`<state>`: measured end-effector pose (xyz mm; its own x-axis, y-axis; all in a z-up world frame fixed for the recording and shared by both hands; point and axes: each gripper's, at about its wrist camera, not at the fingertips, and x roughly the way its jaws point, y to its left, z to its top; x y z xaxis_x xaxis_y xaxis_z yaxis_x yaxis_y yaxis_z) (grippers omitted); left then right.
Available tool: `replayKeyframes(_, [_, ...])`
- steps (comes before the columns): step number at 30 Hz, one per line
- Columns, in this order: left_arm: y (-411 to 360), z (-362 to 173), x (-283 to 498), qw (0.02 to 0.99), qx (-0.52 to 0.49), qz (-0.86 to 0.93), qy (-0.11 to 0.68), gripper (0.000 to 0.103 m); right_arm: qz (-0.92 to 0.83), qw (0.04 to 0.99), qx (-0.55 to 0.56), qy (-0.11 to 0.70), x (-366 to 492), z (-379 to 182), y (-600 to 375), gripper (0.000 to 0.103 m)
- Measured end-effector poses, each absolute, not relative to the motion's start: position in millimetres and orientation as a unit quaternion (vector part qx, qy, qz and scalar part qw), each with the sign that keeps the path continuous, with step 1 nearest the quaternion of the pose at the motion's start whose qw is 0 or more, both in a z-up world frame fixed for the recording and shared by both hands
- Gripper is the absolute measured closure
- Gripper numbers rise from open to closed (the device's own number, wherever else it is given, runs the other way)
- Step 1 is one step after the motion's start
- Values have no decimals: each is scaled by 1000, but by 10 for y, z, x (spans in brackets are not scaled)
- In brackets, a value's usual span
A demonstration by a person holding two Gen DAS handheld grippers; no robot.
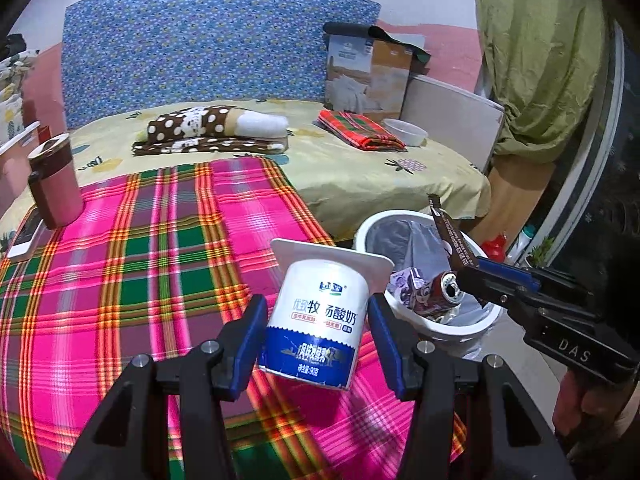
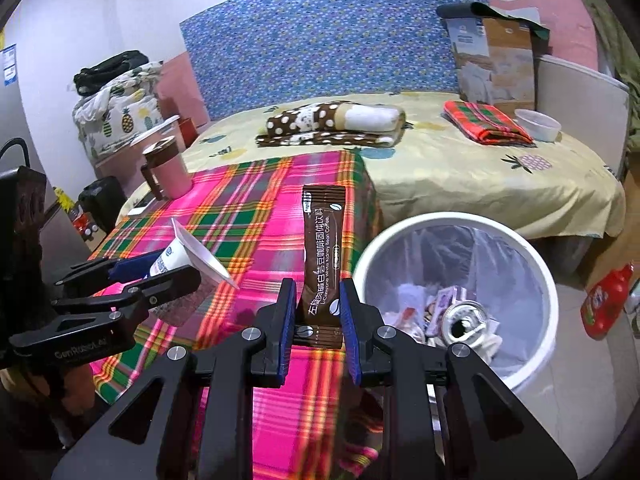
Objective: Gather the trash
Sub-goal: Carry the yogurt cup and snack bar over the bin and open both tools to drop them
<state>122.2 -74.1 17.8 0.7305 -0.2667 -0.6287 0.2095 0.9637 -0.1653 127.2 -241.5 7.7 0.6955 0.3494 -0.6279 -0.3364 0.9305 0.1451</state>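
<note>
The left hand-held gripper [image 1: 318,334] is clamped on a white yogurt cup [image 1: 320,320] with a blue band, its blue pads pressed on either side of the cup's body, the cup tilted with its wide rim uppermost; the right hand-held gripper [image 2: 318,312] is closed on the lower end of a brown coffee sachet [image 2: 323,260], which stands upright between the pads (its printed face towards the camera); both held things hang above the pink, green and orange plaid cloth [image 1: 140,260] that covers the counter; just beside the counter's edge, on the floor, stands a white trash bin [image 2: 536,280] lined with a clear bag, already holding a crushed red can [image 1: 448,286], a purple carton and other scraps; in the left wrist view the sachet sits over the bin's rim, while the cup is over the cloth close to the bin; a red bottle [image 2: 606,300] lies on the floor past the bin; towards the far left of the cloth stand a pink mug [image 1: 54,184] with a brown handle and a white phone [image 1: 26,236] lying flat; beyond the counter is a bed with a yellow sheet [image 1: 340,168], carrying a folded brown polka-dot blanket [image 1: 212,130], a folded red plaid cloth [image 1: 360,130] and a white bowl [image 1: 406,131]; behind these stand a cardboard box [image 1: 368,76] and a blue patterned headboard [image 1: 200,48].
</note>
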Motion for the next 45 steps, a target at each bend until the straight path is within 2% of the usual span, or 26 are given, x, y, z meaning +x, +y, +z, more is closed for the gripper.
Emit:
replayKeyframes(20, [-1409,9,1648,912,-19,-185,366,49,95,923,45,369,1373,-88,-3093,79])
replayKeyframes(42, [-1929,-262,1983,886,2,-236,399,48,57,902,64,423,1534,-354,-3377,78])
replayKeyframes(45, [-1964,-268,1995,884,3,-242,400,48,57,902,66,424,1535,-355,-3391,74])
